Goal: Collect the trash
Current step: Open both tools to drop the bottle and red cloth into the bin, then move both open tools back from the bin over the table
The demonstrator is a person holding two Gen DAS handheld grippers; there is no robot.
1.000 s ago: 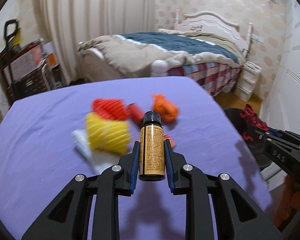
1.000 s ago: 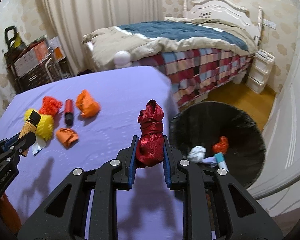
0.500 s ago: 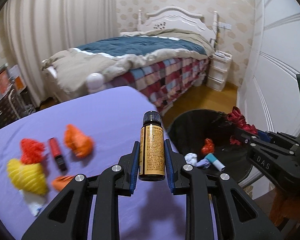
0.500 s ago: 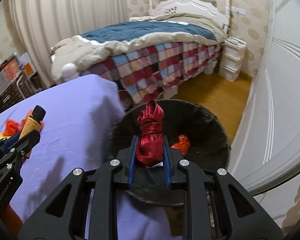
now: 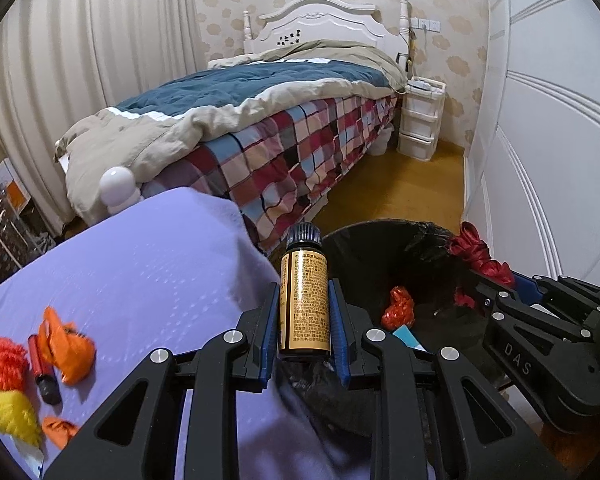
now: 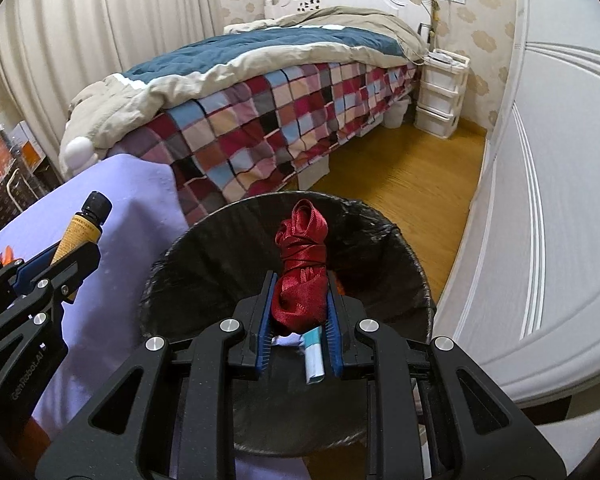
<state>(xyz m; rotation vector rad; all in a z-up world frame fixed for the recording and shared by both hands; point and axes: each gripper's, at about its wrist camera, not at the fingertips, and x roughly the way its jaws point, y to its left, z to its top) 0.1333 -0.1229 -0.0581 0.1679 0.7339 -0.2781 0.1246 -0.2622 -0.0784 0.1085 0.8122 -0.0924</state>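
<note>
A home bedroom. Made plain by a bed with a white carved headboard, a blue and beige quilt and a checked cover. Beside it, a white plastic drawer unit. Patterned wallpaper, pleated curtains, a wooden floor, white panelled doors. Nearer, a bench under purple cloth and a lined bin.

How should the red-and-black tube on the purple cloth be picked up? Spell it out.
Grip the tube across its middle, coming from above. It lies flat, with orange scraps close on one side and a red net on the other, so close along the free narrow width.
</note>
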